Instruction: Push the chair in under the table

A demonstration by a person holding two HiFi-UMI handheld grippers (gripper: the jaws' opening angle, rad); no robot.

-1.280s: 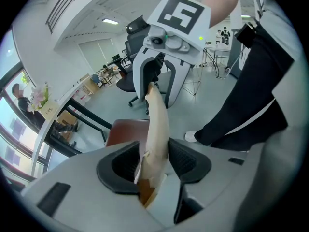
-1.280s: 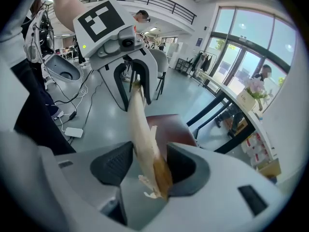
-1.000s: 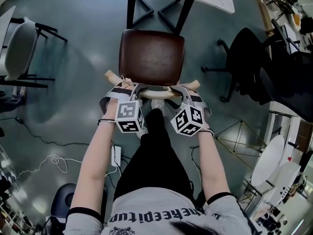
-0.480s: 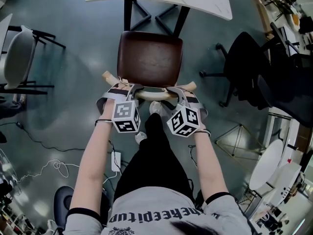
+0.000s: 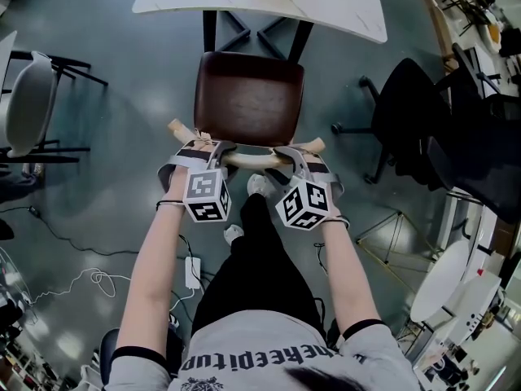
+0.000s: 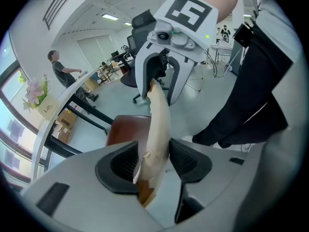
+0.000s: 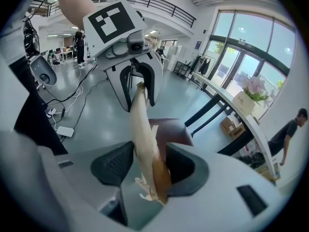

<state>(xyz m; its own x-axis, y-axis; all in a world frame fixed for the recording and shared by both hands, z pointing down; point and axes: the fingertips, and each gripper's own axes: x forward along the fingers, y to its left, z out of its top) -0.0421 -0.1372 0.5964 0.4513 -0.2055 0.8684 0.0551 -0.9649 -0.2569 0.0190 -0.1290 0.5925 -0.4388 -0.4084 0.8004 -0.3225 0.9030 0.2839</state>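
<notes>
The left gripper point(image 5: 213, 147) and right gripper point(image 5: 286, 151) each have their jaws closed on the pale, curved wooden back rail point(image 5: 248, 159) of the brown-seated chair point(image 5: 248, 96), one near each end. I judge this is so that the push goes evenly and the chair does not turn. The chair stands on the grey floor point(image 5: 122, 112), its seat front facing the white worktop point(image 5: 326, 6) and close to its near edge, not yet under it. The rail's long axis lies left to right, roughly parallel to that edge.
</notes>
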